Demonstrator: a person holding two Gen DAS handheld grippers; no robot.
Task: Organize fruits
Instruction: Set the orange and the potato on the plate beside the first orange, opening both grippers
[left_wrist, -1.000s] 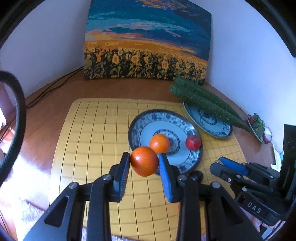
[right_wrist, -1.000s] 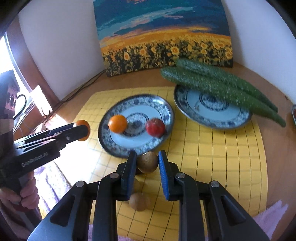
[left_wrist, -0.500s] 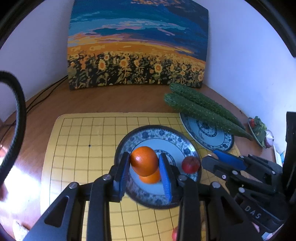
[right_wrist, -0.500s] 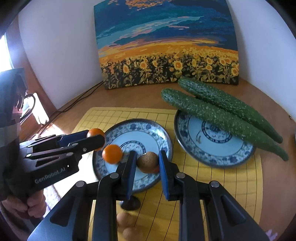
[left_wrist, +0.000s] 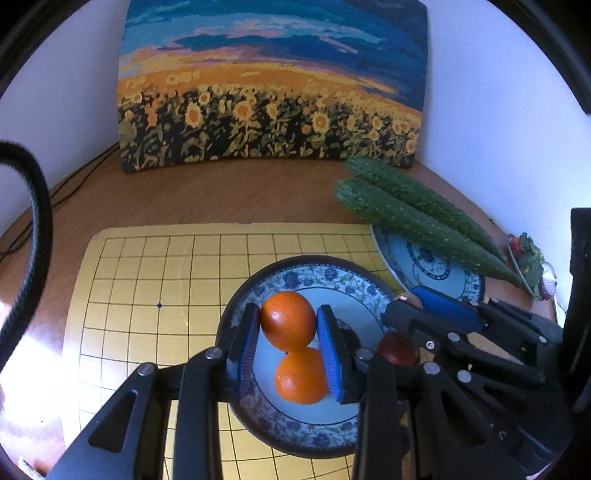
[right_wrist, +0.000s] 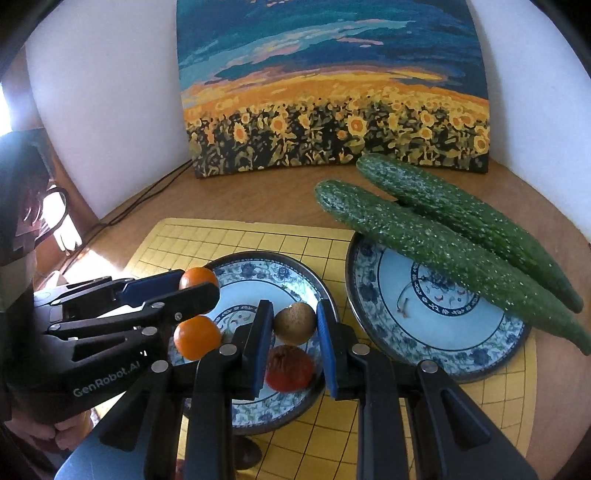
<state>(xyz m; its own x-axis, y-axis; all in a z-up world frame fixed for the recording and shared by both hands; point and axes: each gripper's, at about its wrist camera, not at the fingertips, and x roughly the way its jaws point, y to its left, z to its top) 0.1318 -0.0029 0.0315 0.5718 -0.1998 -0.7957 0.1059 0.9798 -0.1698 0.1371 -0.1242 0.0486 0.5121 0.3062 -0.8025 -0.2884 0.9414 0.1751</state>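
Note:
My left gripper (left_wrist: 289, 325) is shut on an orange (left_wrist: 288, 320) and holds it above the blue-patterned fruit plate (left_wrist: 325, 273). A second orange (left_wrist: 301, 376) and a red fruit (left_wrist: 397, 349) lie on that plate. My right gripper (right_wrist: 294, 326) is shut on a small brown fruit (right_wrist: 294, 322) above the same plate (right_wrist: 280, 271), over the red fruit (right_wrist: 289, 373). In the right wrist view the left gripper (right_wrist: 197, 284) holds its orange (right_wrist: 197, 277) at the plate's left edge, above the lying orange (right_wrist: 197, 338).
A second patterned plate (right_wrist: 436, 317) to the right carries two long cucumbers (right_wrist: 436, 243). Both plates stand on a yellow grid mat (left_wrist: 155, 280) on a wooden table. A sunflower painting (left_wrist: 269, 92) leans on the back wall. A small dish (left_wrist: 528, 258) sits far right.
Both grippers have moved forward with their fruit, from above the mat's front to above the fruit plate. The plate's orange and red fruit have not moved.

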